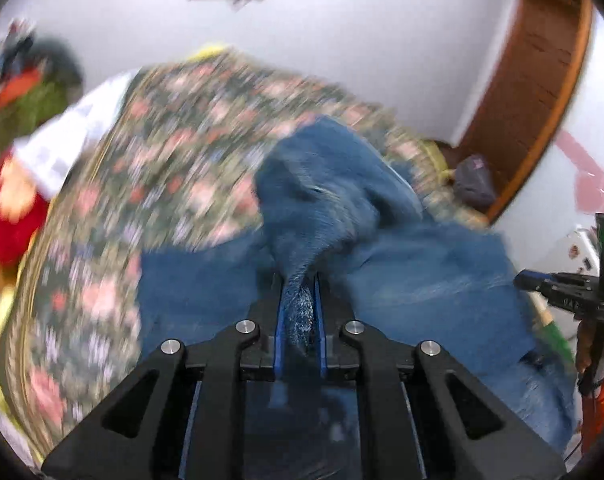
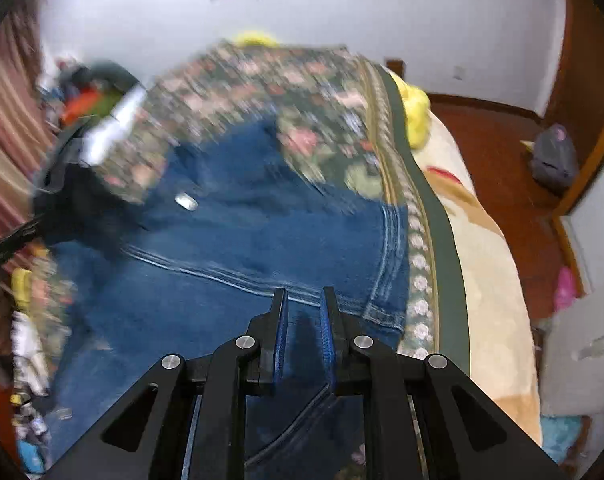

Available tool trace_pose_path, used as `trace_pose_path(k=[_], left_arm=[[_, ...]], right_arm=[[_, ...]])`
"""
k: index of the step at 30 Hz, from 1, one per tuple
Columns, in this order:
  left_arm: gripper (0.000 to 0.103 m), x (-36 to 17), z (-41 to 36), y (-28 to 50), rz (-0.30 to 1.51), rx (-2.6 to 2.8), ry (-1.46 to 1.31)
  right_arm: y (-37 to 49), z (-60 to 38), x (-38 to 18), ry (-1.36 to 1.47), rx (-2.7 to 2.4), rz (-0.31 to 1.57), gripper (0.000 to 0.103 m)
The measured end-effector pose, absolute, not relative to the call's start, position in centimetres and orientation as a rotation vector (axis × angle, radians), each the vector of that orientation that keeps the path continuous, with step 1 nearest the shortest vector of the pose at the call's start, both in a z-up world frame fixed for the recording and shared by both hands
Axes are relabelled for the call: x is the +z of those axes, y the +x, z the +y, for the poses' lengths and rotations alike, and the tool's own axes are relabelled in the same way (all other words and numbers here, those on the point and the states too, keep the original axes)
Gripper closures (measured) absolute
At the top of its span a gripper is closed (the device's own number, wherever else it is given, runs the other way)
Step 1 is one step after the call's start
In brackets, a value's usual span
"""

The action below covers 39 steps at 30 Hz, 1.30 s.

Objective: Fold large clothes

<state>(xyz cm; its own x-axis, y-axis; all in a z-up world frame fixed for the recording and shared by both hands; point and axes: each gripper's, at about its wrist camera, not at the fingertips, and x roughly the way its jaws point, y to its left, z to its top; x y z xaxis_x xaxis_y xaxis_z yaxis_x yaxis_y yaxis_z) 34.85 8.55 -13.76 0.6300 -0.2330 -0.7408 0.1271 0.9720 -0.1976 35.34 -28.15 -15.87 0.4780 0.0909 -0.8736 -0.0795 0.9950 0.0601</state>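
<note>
The bed (image 2: 498, 264), covered with a floral bedspread (image 1: 190, 128), fills the centre of both wrist views and carries the work. The jeans (image 2: 238, 240), the garment to be folded, lie across the bedspread in the lower centre of the right wrist frame, with one side seam and hem running down the right of centre, close to the bedspread's border. In the left wrist frame part of the denim is raised off the bed as a bunched ridge in the centre, while the rest lies flat at lower left and lower right. The left tongs (image 1: 300, 300) are pressed together on that gathered fold of denim, which fills the gap between the blue pads. The right tongs (image 2: 304, 308) are slightly spread, holding nothing, and sit over the flat denim near the seam; whether they touch the cloth cannot be determined. Motion blur obscures the pile of clothes (image 1: 26, 92) at upper left. Judged status: folding is at an early to middle stage. One section is lifted for carrying over; no finished flat fold is visible. Remaining: lay the lifted section down, align edges, make further folds.
</note>
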Motion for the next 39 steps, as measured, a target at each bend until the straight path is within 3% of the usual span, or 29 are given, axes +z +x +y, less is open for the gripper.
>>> trace_pose_path(k=[6, 7, 8, 9, 10, 12, 15, 24, 30, 37, 39], left_arm=[[0.075, -22.1, 14.3, 32.8, 1.084, -0.219, -0.318], [0.072, -22.5, 14.9, 32.3, 1.084, -0.220, -0.344], [0.064, -22.6, 15.4, 31.9, 1.074, -0.215, -0.358], [0.057, -22.5, 15.7, 31.4, 1.060, -0.206, -0.366], [0.055, -22.1, 16.2, 30.9, 1.046, -0.195, -0.376], [0.053, -21.4, 16.9, 30.3, 1.029, -0.187, -0.398], [0.049, -20.3, 18.2, 29.9, 1.003, -0.166, -0.418], [0.048, -18.4, 16.7, 32.5, 0.985, -0.108, -0.320], [0.028, -16.4, 9.6, 32.8, 0.921, -0.220, -0.095], [0.028, -20.8, 6.0, 35.7, 1.085, -0.270, -0.053], [0.022, -22.2, 6.5, 35.6, 1.111, -0.267, -0.074]], right_arm=[[34.6, -28.4, -17.8, -0.074, 0.055, 1.073, 0.092], [34.5, -28.8, -17.8, -0.079, 0.025, 1.073, 0.085], [34.3, -29.1, -17.8, -0.073, 0.007, 1.073, 0.078], [34.2, -29.5, -17.8, -0.067, -0.025, 1.070, 0.061], [34.2, -29.9, -17.9, -0.074, -0.078, 1.067, 0.033], [33.7, -30.7, -17.5, -0.088, -0.164, 1.041, 0.011], [33.4, -31.3, -17.2, -0.042, -0.109, 1.063, 0.011], [33.1, -30.1, -14.3, 0.133, 0.068, 1.053, 0.011], [34.2, -25.1, -13.9, 0.078, 0.228, 1.057, 0.011], [35.3, -20.9, -18.6, 0.029, 0.352, 1.182, 0.008], [34.7, -20.3, -18.2, -0.020, 0.360, 1.169, 0.008]])
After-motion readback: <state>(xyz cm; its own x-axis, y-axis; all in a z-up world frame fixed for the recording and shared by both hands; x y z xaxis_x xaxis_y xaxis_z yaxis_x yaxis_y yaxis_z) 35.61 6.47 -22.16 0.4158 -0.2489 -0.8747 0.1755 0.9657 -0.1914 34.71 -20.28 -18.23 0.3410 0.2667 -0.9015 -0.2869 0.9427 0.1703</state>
